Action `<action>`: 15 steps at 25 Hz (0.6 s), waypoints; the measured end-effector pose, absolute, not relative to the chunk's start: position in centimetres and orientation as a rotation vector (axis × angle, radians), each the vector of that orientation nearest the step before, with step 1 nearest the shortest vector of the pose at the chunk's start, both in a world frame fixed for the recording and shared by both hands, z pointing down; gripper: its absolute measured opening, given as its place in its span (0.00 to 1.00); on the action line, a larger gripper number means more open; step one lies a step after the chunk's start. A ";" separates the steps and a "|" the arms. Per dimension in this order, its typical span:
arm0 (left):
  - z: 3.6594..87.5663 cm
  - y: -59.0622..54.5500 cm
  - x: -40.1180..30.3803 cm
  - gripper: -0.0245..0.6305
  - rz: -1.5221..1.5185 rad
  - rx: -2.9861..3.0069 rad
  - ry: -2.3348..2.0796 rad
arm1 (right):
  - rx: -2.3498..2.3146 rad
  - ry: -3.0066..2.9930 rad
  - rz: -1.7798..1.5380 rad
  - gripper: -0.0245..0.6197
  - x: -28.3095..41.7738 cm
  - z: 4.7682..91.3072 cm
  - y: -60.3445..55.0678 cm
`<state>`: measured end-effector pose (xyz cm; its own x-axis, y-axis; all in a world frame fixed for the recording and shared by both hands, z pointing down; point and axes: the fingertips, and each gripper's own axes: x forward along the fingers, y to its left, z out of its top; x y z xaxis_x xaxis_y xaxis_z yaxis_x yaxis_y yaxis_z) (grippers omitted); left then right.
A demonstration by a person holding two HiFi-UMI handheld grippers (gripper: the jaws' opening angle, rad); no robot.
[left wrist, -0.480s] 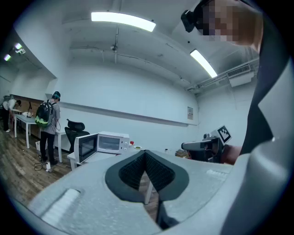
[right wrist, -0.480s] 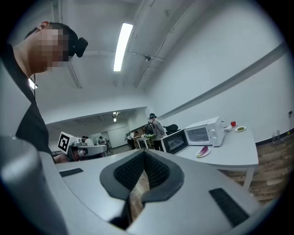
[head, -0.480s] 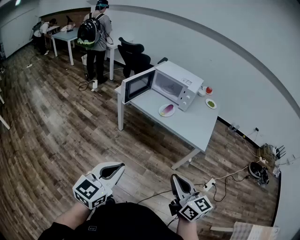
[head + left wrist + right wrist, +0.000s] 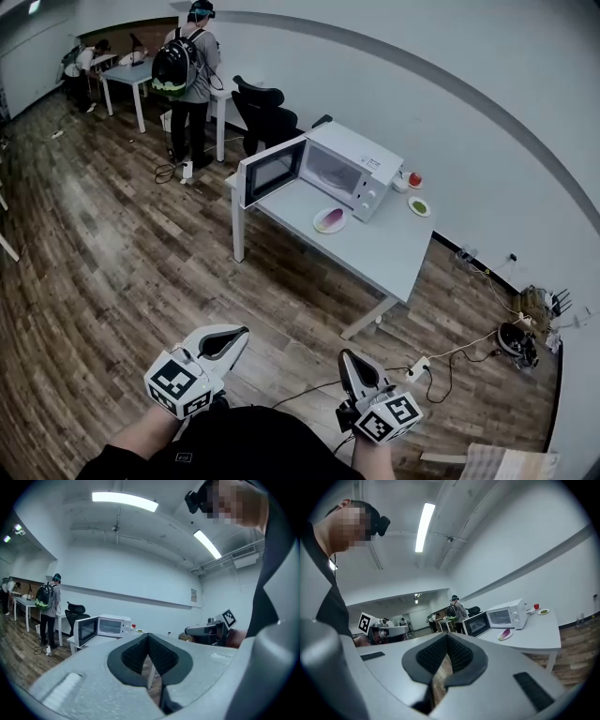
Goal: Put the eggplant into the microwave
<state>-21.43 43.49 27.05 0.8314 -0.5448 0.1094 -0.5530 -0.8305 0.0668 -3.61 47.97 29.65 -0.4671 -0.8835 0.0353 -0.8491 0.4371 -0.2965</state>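
Overhead, left gripper (image 4: 244, 331) and right gripper (image 4: 346, 355) fingers pressed together, eggplant (image 4: 331, 219) unseen from left gripper view.

Dark brown wood-plank floor (image 4: 112, 262): visible grain, low sheen. Pale grey flat-topped counter (image 4: 394, 255): smooth, matt. Boxy white microwave (image 4: 361, 147): smooth shell, dark glossy glass door. My left tongs (image 4: 149, 635) & right tongs (image 4: 446, 636): matt grey plastic w/ black ribbed rubbery pads (image 4: 136, 654).

purple eggplant (image 4: 332, 218) lying on a plate (image 4: 319, 227), white microwave (image 4: 361, 159) just behind, door swung open
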 end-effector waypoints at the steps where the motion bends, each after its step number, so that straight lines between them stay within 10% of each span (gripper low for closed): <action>1: 27.1 43.5 -21.1 0.05 0.131 2.909 -0.873 | -1.555 2.554 -0.414 0.06 -3.3 29.7 48.0; 15: 27.3 46.1 -14.7 0.05 0.218 2.908 -0.983 | -1.642 2.563 -0.341 0.06 4.0 30.9 51.8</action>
